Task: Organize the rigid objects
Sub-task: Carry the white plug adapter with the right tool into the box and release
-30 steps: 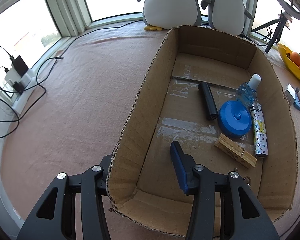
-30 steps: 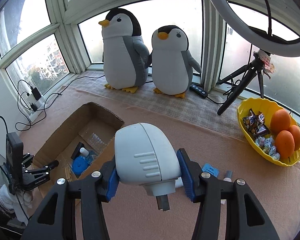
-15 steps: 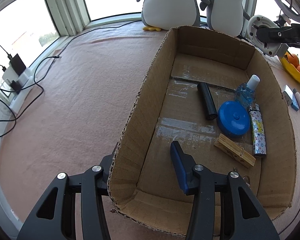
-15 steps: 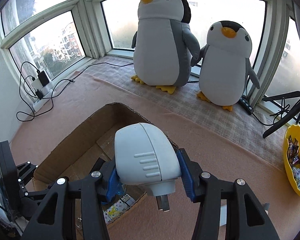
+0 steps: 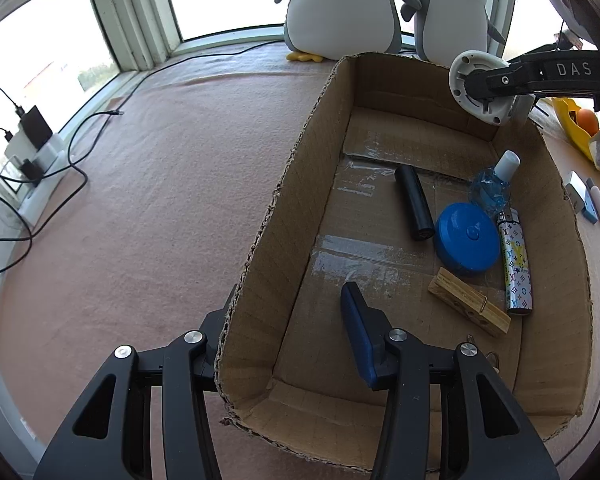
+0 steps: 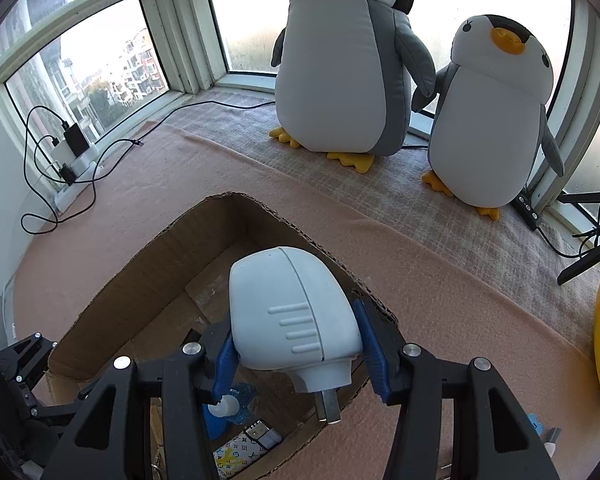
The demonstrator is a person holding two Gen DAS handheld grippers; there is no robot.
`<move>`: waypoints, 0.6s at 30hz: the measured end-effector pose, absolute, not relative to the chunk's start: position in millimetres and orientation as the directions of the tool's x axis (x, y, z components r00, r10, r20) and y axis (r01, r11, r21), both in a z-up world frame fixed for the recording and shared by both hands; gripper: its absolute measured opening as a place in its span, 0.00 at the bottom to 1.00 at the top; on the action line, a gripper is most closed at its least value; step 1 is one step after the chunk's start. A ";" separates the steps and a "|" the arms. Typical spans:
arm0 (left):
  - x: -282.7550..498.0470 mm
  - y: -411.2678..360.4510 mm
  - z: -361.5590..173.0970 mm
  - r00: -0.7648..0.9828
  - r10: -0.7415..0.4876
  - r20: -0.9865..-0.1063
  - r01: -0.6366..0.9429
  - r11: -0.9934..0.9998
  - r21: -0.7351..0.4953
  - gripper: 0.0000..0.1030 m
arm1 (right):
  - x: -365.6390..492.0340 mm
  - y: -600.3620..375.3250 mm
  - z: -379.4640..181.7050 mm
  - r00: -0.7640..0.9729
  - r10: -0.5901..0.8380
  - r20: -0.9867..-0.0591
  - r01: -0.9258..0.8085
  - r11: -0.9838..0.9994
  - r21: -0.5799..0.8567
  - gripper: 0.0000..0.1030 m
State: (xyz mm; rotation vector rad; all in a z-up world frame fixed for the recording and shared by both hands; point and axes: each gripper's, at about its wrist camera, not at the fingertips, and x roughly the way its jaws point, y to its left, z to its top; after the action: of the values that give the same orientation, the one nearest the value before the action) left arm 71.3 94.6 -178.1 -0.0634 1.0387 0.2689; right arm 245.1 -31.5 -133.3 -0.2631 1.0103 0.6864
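A cardboard box (image 5: 284, 184) lies open on the pink carpet. Inside are a black tube (image 5: 414, 203), a blue round lid (image 5: 467, 238), a clear blue bottle (image 5: 494, 184), a patterned lighter (image 5: 516, 264) and a wooden clothespin (image 5: 468, 306). My left gripper (image 5: 284, 324) is open, straddling the box's near-left wall without clamping it. My right gripper (image 6: 296, 344) is shut on a white plug adapter (image 6: 292, 316) and holds it above the box's far corner (image 6: 228, 200); it also shows in the left wrist view (image 5: 480, 88).
Two plush penguins (image 6: 340, 60) stand by the window behind the box. A yellow fruit bowl (image 5: 576, 128) and small items (image 5: 588, 200) lie right of the box. A power strip with cables (image 5: 32, 148) sits at the left wall.
My right gripper has carried the white plug adapter from the open carpet leftward to above the box's far end. The left gripper has stayed put.
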 end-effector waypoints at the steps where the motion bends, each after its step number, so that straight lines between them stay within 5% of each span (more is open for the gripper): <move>1: 71.2 94.6 -178.1 0.478 0.190 -0.858 -0.250 0.965 0.075 0.45 | 245.3 -31.0 -133.4 0.343 0.406 -0.847 -0.638 0.762 0.106 0.48; 18: 69.4 92.8 -177.3 0.478 0.197 -0.856 -0.252 0.964 0.081 0.45 | 238.7 -54.4 -111.8 0.373 0.437 -0.818 -0.604 0.784 0.144 0.54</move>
State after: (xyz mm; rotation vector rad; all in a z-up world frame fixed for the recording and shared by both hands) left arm 69.4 92.8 -177.3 -0.0588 1.0374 0.2747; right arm 238.7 -54.4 -111.8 -0.1916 0.9831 0.6718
